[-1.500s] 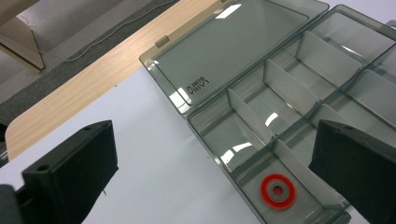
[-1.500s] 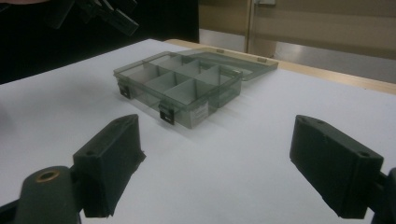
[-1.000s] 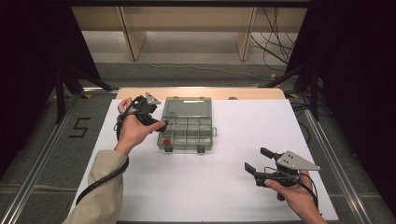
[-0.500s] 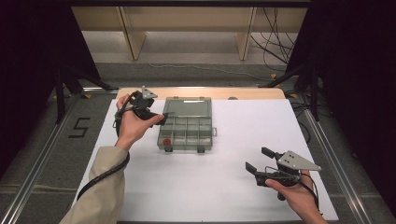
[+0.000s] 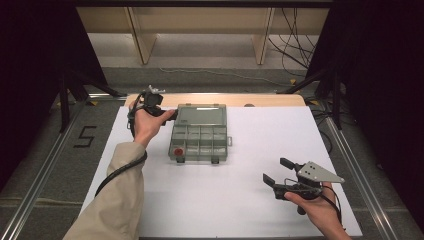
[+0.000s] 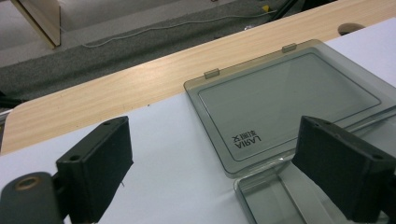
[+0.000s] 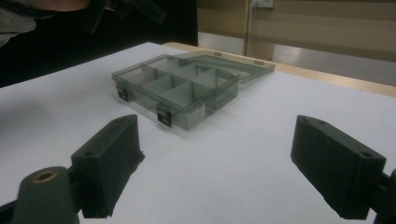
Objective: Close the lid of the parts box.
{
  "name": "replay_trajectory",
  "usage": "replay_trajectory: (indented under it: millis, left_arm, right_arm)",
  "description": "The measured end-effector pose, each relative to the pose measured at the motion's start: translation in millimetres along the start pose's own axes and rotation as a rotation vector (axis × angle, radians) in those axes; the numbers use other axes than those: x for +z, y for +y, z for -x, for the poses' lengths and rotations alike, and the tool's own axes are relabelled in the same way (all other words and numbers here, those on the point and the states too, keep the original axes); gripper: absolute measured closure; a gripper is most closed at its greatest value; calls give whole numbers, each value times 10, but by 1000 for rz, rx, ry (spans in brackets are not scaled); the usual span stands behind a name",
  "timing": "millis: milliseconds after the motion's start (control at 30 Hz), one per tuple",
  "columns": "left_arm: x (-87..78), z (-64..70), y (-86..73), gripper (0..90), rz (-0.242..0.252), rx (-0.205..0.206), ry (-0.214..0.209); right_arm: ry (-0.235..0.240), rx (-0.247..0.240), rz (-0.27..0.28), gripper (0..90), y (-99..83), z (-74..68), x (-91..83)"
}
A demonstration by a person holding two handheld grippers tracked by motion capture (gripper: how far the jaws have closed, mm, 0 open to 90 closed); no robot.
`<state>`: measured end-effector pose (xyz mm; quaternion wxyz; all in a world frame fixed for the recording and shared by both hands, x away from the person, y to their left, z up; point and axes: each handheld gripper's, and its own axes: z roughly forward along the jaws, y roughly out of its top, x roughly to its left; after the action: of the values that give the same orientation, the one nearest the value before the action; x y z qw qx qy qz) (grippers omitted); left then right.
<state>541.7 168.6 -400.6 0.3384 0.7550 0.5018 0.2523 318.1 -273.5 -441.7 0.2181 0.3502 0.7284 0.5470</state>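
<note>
We are holding the left gripper, jaws spread, at the open organizer box in mid-frame; our right gripper is hovering lower right, also spread, gripping nothing.

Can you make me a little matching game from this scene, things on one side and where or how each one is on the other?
Things:
1. lid
2. red item
3. left gripper
4. right gripper

Places or states:
A. open, held over the near right part of the white sheet
B. swung back flat on the table, behind the compartments
C. in the box's near left compartment
D. open, at the far left corner of the box

Pairs: 1-B, 2-C, 3-D, 4-A
</note>
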Motion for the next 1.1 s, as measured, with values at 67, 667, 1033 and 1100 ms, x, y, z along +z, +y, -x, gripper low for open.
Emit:
replay_trajectory:
  millis: [67,667,1033,1100]
  left_arm:
    - [66,-6,-2,121,-7,-9,-5]
    - [628,-52,59,219,-130,-79,11]
    - [796,-88,91,380,-192,-107,6]
    - [829,-72,89,401,-204,-110,7]
  right_arm:
    - [0,0,-1,163,0,-1,1]
    - [5,7,4,164,6,-8,-7]
    - [16,13,15,164,3,-3,-1]
    - [15,18,23,165,0,-7,6]
